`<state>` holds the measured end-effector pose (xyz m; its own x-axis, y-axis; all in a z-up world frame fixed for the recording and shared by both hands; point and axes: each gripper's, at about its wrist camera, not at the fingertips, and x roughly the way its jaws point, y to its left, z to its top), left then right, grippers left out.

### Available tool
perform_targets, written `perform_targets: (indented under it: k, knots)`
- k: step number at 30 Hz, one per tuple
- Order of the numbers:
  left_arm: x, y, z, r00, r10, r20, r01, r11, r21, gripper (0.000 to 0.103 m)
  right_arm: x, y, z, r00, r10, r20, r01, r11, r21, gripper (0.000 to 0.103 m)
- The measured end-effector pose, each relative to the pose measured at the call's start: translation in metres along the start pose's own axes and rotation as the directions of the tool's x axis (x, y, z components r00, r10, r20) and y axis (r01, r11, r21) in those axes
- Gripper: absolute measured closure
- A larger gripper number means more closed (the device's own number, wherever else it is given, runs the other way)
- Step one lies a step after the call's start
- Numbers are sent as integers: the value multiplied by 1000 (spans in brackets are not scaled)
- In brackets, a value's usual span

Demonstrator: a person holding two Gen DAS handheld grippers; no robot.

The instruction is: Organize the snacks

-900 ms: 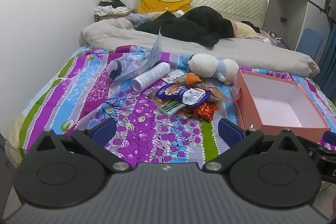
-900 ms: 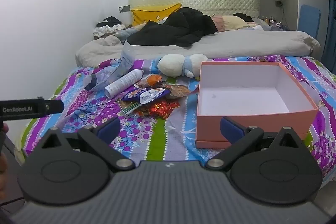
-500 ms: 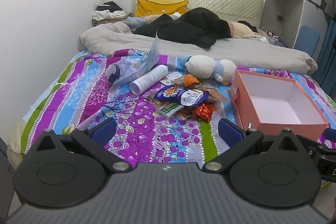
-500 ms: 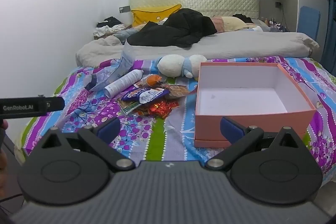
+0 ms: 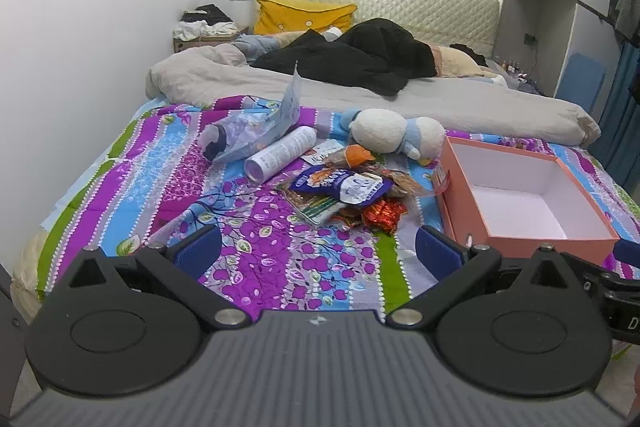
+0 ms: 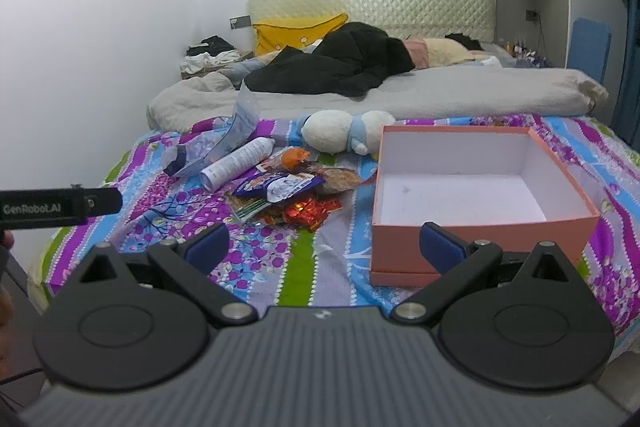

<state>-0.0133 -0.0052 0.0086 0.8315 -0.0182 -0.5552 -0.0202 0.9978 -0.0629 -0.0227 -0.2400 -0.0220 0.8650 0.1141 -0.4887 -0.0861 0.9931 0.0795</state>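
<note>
Heaped near the middle of a bed's floral quilt (image 5: 256,247): crinkly foil snack packets (image 5: 344,187), a smooth white cylinder bottle (image 5: 280,153). Right of the heap, a square pink cardboard box (image 6: 480,227), white inside, empty. Behind, a round plush toy (image 6: 344,135). Left gripper (image 5: 318,253) and right gripper (image 6: 326,245): jaws spread fully wide, holding nothing.

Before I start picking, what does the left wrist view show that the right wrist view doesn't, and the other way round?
Only the left wrist view shows the left gripper, open over the floral bedspread.

Only the right wrist view shows the right gripper, open and nothing between its fingers, plus the whole floor of the pink box, bare.

Both show the snack pile, the purple snack bag, the white tube and the plush toy beside the box.
</note>
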Motion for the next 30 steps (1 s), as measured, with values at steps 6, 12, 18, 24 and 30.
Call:
perform_targets:
  k: [6,12,18,24,30]
  knots:
    - [-6,1,0,1000,-5,3,5,1000,-7,0,-2,1,0,1000,12,1,-12,1000,-5,0]
    - [-9,2,0,1000,-4,7,4,1000,-12,0,-4,2,-1,1000,17,-4,-17,1000,-2,0]
    - [-10,4,0,1000,-2,7,3,1000,-14,0,-6,2,-1,1000,18,-5,-18,1000,1,0]
    - [-9,2,-3,1000,-2,-9,2,1000,-15,0,-8,2,-2,1000,11,2,-11,1000,9,0]
    - [-8,3,-5,1000,-4,-12,4,1000,-20,0,-7,2,-5,999,27,-19,-27,1000,14,0]
